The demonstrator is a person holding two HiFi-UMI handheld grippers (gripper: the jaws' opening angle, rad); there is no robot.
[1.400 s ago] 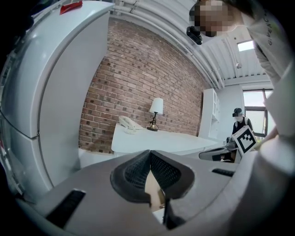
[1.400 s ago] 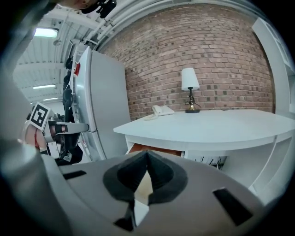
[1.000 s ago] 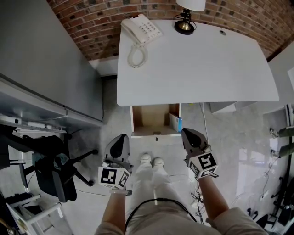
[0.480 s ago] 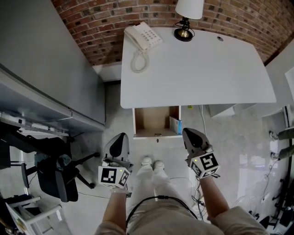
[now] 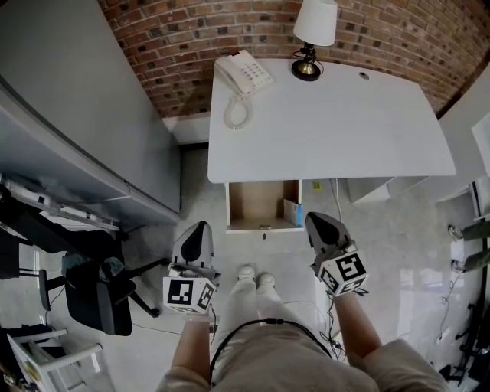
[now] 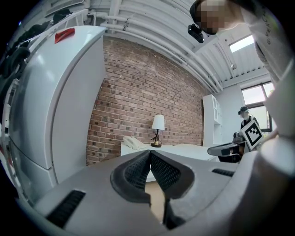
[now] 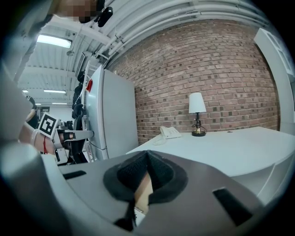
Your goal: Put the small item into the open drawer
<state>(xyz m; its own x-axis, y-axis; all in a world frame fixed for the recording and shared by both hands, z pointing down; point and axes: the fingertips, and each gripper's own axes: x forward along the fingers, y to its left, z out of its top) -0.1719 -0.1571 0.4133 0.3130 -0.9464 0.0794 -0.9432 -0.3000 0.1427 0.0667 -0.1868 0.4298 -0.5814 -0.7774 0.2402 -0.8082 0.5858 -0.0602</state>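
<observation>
Both empty | left hand-held gripper [image 5: 202, 227]: jaws together | right hand-held gripper [image 5: 316, 220]: jaws together | drawer [image 5: 256, 204] open

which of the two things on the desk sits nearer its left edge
The white telephone, at the desk's back left corner; the lamp stands further right.

One lamp [image 5: 315, 23] — one phone [image 5: 246, 73] — one drawer [image 5: 253, 204]

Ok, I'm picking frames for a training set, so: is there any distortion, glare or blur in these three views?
Head view: evenly lit and sharp, but the fisheye bows the desk edges. Left gripper view: black rounded corners, and the window is washed out bright. Right gripper view: the ceiling light glares, and the brick wall courses curve.
</observation>
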